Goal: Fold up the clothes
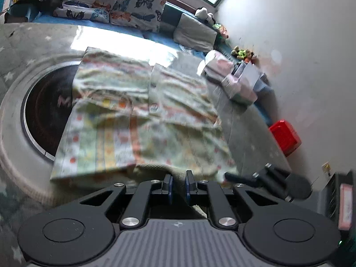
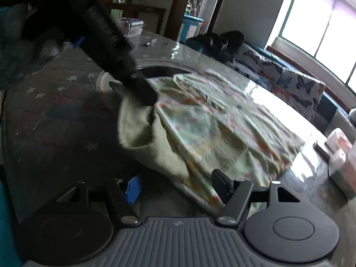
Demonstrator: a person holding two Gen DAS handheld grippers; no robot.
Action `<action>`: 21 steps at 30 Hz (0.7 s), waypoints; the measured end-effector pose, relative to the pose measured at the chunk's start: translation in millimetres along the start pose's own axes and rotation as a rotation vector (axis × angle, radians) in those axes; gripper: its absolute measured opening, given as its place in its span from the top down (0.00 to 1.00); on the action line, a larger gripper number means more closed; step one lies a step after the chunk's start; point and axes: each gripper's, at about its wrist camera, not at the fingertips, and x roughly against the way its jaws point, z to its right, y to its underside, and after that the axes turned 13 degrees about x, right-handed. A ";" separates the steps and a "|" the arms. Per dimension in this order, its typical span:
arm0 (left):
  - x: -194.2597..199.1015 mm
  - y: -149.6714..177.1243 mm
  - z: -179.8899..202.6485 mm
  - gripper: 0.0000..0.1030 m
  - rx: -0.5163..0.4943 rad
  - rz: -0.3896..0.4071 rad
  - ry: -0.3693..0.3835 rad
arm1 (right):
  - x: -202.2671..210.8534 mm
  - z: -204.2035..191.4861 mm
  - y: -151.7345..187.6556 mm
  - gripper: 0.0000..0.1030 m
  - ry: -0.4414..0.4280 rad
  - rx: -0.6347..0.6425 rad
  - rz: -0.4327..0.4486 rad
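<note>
The garment (image 1: 142,120) hem is pinched by the left tongs (image 1: 178,185); right tongs (image 2: 175,189) are spread beside it. Hem slippage is risked if lifted quickly.

One patterned garment (image 1: 142,120) lies on one worktop (image 1: 235,115). Behind it sit two butterfly-print cushions (image 1: 138,11) (side by side), one grey cushion (image 1: 195,33) and one red box (image 1: 286,136). Two grippers show, left gripper (image 1: 178,183) and right gripper (image 2: 175,183).
</note>
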 end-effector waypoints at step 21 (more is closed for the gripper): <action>26.4 24.0 -17.8 0.39 -0.369 0.208 -0.235 | -21.8 79.4 -19.5 0.86 -0.132 -0.429 0.107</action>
